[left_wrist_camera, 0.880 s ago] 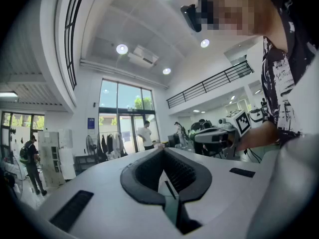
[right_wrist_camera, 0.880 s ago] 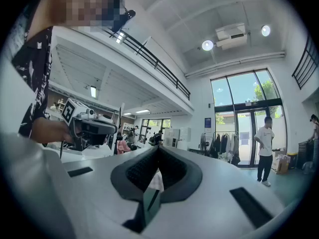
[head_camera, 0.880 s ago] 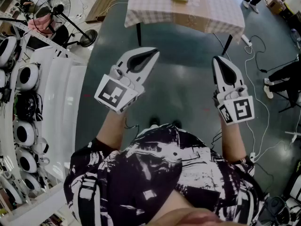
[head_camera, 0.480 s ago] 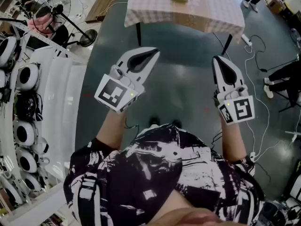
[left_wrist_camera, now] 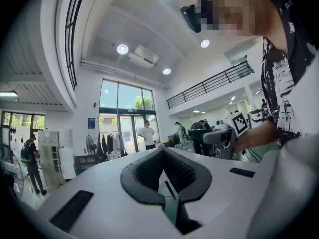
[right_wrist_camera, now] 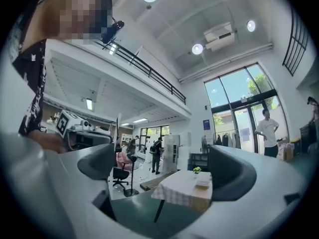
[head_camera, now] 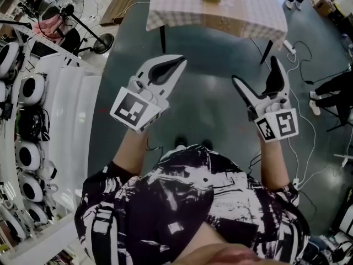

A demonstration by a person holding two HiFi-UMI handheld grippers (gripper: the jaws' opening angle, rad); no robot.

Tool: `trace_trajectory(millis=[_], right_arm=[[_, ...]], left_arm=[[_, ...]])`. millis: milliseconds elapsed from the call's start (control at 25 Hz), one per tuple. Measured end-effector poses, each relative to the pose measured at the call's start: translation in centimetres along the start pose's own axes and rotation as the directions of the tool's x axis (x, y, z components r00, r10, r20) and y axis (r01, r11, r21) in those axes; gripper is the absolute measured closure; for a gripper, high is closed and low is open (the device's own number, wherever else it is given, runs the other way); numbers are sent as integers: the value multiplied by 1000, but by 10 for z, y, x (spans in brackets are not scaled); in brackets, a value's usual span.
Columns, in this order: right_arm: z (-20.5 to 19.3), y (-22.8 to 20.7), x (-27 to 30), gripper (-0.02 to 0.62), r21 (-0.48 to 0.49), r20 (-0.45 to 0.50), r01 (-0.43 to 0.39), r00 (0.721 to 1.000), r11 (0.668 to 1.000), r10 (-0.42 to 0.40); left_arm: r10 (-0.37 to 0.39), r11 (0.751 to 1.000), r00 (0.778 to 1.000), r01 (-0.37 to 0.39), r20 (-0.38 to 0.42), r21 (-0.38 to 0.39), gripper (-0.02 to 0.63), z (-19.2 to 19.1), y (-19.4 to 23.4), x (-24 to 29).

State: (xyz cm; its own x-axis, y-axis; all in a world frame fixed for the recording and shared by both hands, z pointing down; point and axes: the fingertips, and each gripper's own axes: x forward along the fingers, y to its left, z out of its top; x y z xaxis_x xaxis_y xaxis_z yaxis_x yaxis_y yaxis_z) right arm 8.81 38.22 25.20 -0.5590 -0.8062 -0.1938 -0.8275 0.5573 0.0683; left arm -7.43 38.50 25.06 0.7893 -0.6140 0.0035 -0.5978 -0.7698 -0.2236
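I hold both grippers up in the air in front of my chest, well short of a table with a checked cloth (head_camera: 220, 7). My left gripper (head_camera: 177, 63) is shut, its dark pads pressed together with nothing between them (left_wrist_camera: 164, 176). My right gripper (head_camera: 259, 73) stands open, its two fingers spread wide and empty. Between its pads the right gripper view shows the clothed table (right_wrist_camera: 187, 189) some way off, with a small box and a plant on it. Each gripper view shows the other gripper off to the side.
A standing fan (head_camera: 63, 7) and a white rack of round units (head_camera: 27, 126) are at my left. Cables and a power strip (head_camera: 289, 48) lie on the dark floor at right. People stand by the glass doors (left_wrist_camera: 145, 133).
My right gripper has opened: its jaws were pressed together before and now stand wide apart. The left gripper has stayed shut and still.
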Motion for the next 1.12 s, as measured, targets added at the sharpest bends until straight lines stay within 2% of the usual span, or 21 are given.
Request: trace_trajectory(millis=[40, 400, 720, 1120], right_arm=[[1, -2, -1, 20, -7, 16, 18, 1000, 1000, -17], [-5, 9, 1, 20, -16, -6, -14, 1000, 1000, 14], [-10, 16, 7, 20, -20, -34, -10, 999, 1000, 9], [-19, 54, 44, 20, -47, -69, 5, 998, 999, -8]], left_arm=[[1, 1000, 1000, -1, -1, -1, 606, 0, 0, 0], [6, 1000, 1000, -6, 3, -8, 606, -2, 2, -2], [-3, 1000, 1000, 3, -4, -14, 606, -8, 12, -7], [-34, 999, 999, 34, -7, -33, 606, -29, 56, -33]])
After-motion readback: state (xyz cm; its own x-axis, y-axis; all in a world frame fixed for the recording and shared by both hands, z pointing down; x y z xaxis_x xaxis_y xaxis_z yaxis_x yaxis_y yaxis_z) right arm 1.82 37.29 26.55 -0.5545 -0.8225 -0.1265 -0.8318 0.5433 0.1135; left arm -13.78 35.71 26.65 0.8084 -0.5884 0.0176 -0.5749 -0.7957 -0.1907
